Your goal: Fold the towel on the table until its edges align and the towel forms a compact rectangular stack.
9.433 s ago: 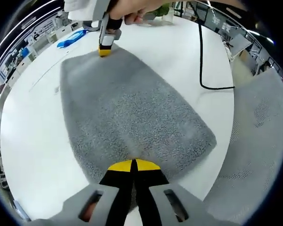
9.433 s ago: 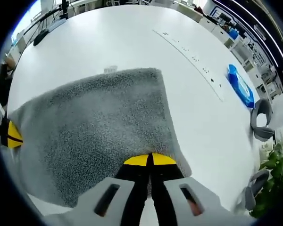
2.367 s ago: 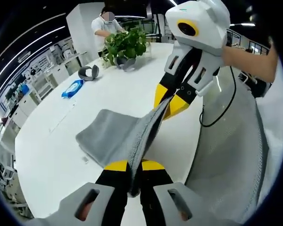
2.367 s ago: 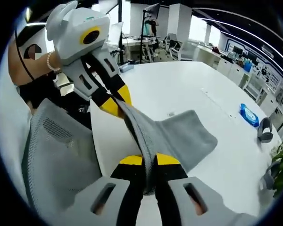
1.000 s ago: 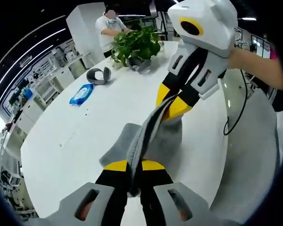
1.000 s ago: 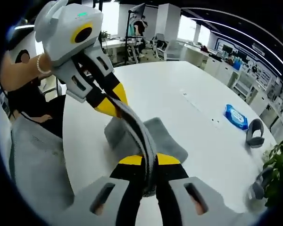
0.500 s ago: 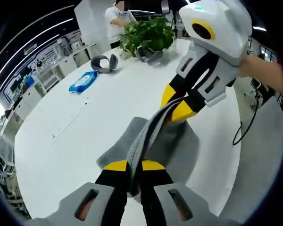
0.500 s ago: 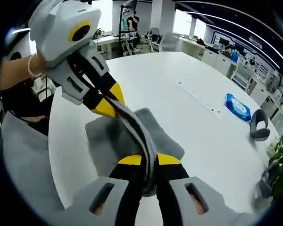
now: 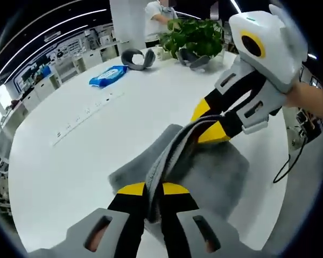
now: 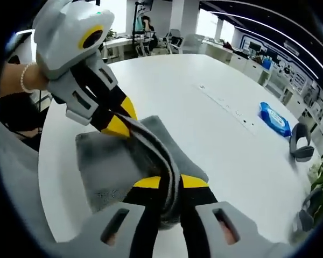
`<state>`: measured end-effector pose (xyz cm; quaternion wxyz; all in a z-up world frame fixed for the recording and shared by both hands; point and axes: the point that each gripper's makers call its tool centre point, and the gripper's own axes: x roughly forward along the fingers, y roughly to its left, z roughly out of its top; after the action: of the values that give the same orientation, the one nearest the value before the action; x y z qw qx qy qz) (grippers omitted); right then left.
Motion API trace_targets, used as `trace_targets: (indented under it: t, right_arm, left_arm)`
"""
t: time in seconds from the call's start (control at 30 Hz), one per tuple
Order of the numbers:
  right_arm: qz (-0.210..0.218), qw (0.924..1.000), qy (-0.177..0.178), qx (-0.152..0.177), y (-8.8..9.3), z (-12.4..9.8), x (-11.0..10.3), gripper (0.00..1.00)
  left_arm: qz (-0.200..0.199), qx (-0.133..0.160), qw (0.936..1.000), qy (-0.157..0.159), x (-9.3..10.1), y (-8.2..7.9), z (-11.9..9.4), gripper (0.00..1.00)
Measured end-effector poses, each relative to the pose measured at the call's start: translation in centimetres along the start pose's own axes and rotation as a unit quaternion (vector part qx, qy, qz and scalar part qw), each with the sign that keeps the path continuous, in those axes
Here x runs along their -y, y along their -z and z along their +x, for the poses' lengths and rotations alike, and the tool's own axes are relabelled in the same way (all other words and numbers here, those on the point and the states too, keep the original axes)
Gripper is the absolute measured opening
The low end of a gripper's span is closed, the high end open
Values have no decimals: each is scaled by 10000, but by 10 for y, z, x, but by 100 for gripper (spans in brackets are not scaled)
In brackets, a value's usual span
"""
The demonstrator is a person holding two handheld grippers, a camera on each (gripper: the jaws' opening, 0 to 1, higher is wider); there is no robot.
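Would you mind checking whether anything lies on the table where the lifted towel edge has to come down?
Nothing visible does. Both the left gripper and right gripper are shut on the towel; the blue packet and plant sit far across the table.

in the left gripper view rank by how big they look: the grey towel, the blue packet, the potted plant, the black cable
1. grey towel, by far the largest, and nearest the camera.
2. potted plant.
3. blue packet, smaller than the plant.
The black cable is a thin line at the table edge, so I won't rank it.
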<state>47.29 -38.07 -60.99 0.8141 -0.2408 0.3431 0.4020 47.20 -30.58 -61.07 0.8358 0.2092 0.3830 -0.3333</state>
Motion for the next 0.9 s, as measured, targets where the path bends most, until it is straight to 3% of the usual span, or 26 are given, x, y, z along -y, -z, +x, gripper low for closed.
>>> trace_targets:
  t: [0.2,0.33,0.5,0.9]
  right_arm:
    - [-51,9998,79,-168,11,17,8,13]
    - [-31,9998,108,-182,15,22,12,17]
    - [91,9997,199,-81,18,27,16,19]
    - [322,9991,237,153,12,41,29,18]
  left_arm:
    - [-24,-33,9999,-93,-2,6,14,11]
    - [-271,-42,9996,-113,-8,10,21,16]
    - [-267,18,9995,-150,-12,12,25,21]
    - [-528,76,9983,-219,-23,11,36,21]
